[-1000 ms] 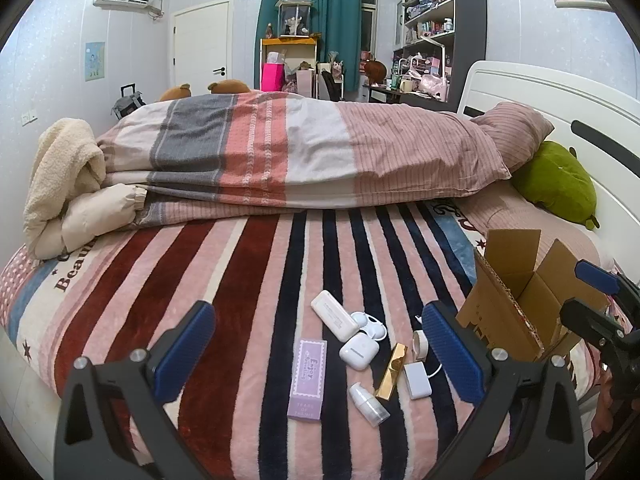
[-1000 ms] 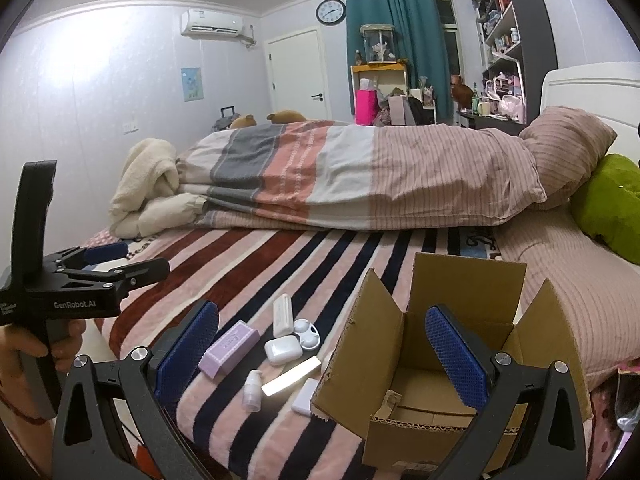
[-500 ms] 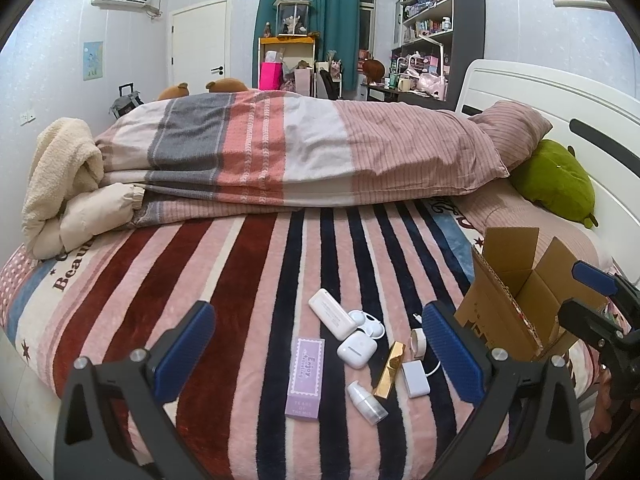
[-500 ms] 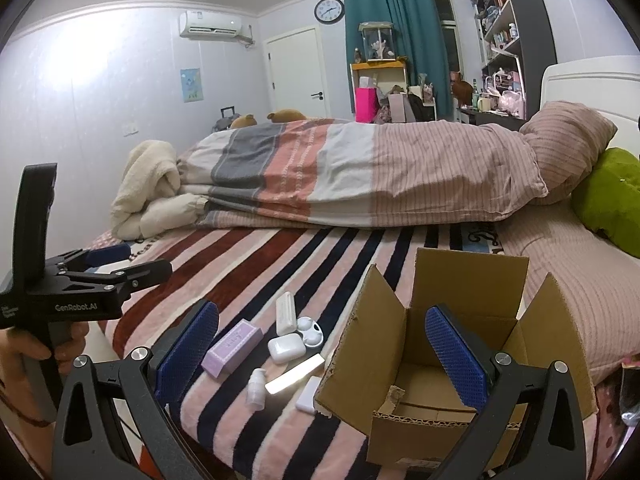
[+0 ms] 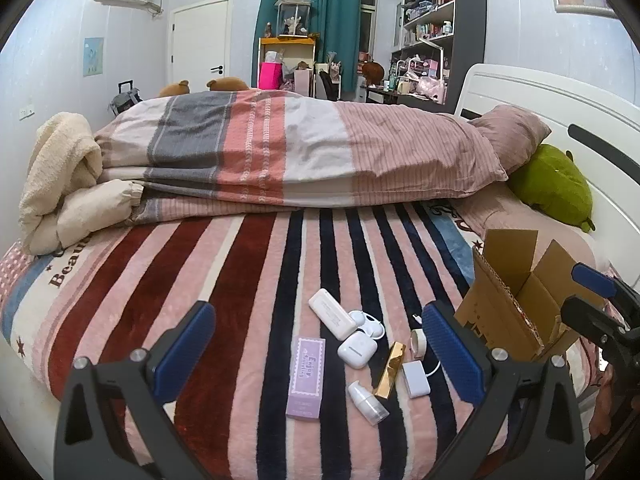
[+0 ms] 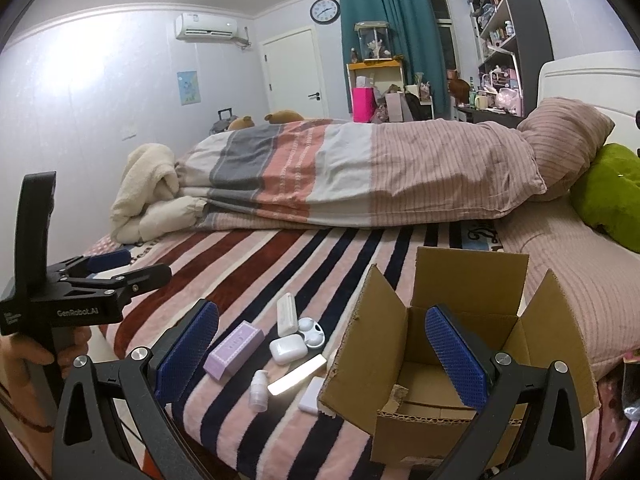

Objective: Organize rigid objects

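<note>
Small items lie on the striped blanket near the bed's front edge: a purple box point(image 5: 306, 376) point(image 6: 234, 349), a white oblong case point(image 5: 332, 313) point(image 6: 286, 313), a white earbud case point(image 5: 357, 350) point(image 6: 288, 348), a gold bar point(image 5: 390, 368) point(image 6: 297, 374), a small white bottle point(image 5: 368, 402) point(image 6: 258, 391), a white charger point(image 5: 416, 378) and a tape roll point(image 5: 418, 342). An open cardboard box point(image 5: 516, 300) point(image 6: 452, 364) stands to their right. My left gripper point(image 5: 318, 354) is open above the items. My right gripper point(image 6: 322, 356) is open before the box.
A folded striped duvet point(image 5: 300, 152) and pink pillow point(image 5: 512, 136) lie across the back of the bed. A cream blanket point(image 5: 60, 184) is at the left, a green plush point(image 5: 552, 188) by the white headboard at the right.
Both grippers have drifted slightly closer to the bed; the items and box look a little higher in view. Nothing was taken hold of.
</note>
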Demonstrator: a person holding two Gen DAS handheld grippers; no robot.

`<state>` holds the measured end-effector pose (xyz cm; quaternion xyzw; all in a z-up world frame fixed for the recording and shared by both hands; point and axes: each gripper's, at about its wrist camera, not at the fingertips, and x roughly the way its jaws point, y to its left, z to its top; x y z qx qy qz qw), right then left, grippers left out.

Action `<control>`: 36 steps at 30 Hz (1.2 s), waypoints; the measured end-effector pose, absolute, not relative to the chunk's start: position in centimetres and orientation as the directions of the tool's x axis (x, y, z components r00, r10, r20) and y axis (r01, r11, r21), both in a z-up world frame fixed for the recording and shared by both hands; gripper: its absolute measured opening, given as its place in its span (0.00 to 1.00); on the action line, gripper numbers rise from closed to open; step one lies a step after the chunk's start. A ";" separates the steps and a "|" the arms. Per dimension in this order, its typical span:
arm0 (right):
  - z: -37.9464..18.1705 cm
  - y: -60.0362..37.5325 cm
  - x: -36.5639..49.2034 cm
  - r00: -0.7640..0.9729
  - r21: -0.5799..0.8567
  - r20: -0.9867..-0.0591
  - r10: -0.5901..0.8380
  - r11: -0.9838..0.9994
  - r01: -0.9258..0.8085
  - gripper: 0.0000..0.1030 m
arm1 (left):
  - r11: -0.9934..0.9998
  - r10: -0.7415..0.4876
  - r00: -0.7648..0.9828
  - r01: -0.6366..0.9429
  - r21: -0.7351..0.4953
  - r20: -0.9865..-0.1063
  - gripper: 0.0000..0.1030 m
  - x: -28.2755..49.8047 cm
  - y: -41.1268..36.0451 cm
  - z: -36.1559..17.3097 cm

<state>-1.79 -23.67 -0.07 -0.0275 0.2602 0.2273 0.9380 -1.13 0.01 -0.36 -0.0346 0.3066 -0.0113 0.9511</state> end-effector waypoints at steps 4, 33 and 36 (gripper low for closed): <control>0.4 -22.8 -2.4 0.769 0.030 -0.488 0.414 0.888 -0.460 1.00 | 0.996 -0.050 0.816 -0.002 -0.090 -0.575 1.00 -1.2 1.1 -0.8; -17.8 -10.6 1.4 0.461 -0.049 -0.840 0.285 0.807 -0.588 0.29 | 0.988 -0.121 0.688 0.018 -0.150 -0.715 1.00 2.0 9.8 -13.5; -17.7 -10.9 1.1 0.418 0.014 -0.845 0.332 0.796 -0.605 0.29 | 0.984 -0.159 0.691 0.050 -0.173 -0.705 1.00 1.7 9.5 -13.6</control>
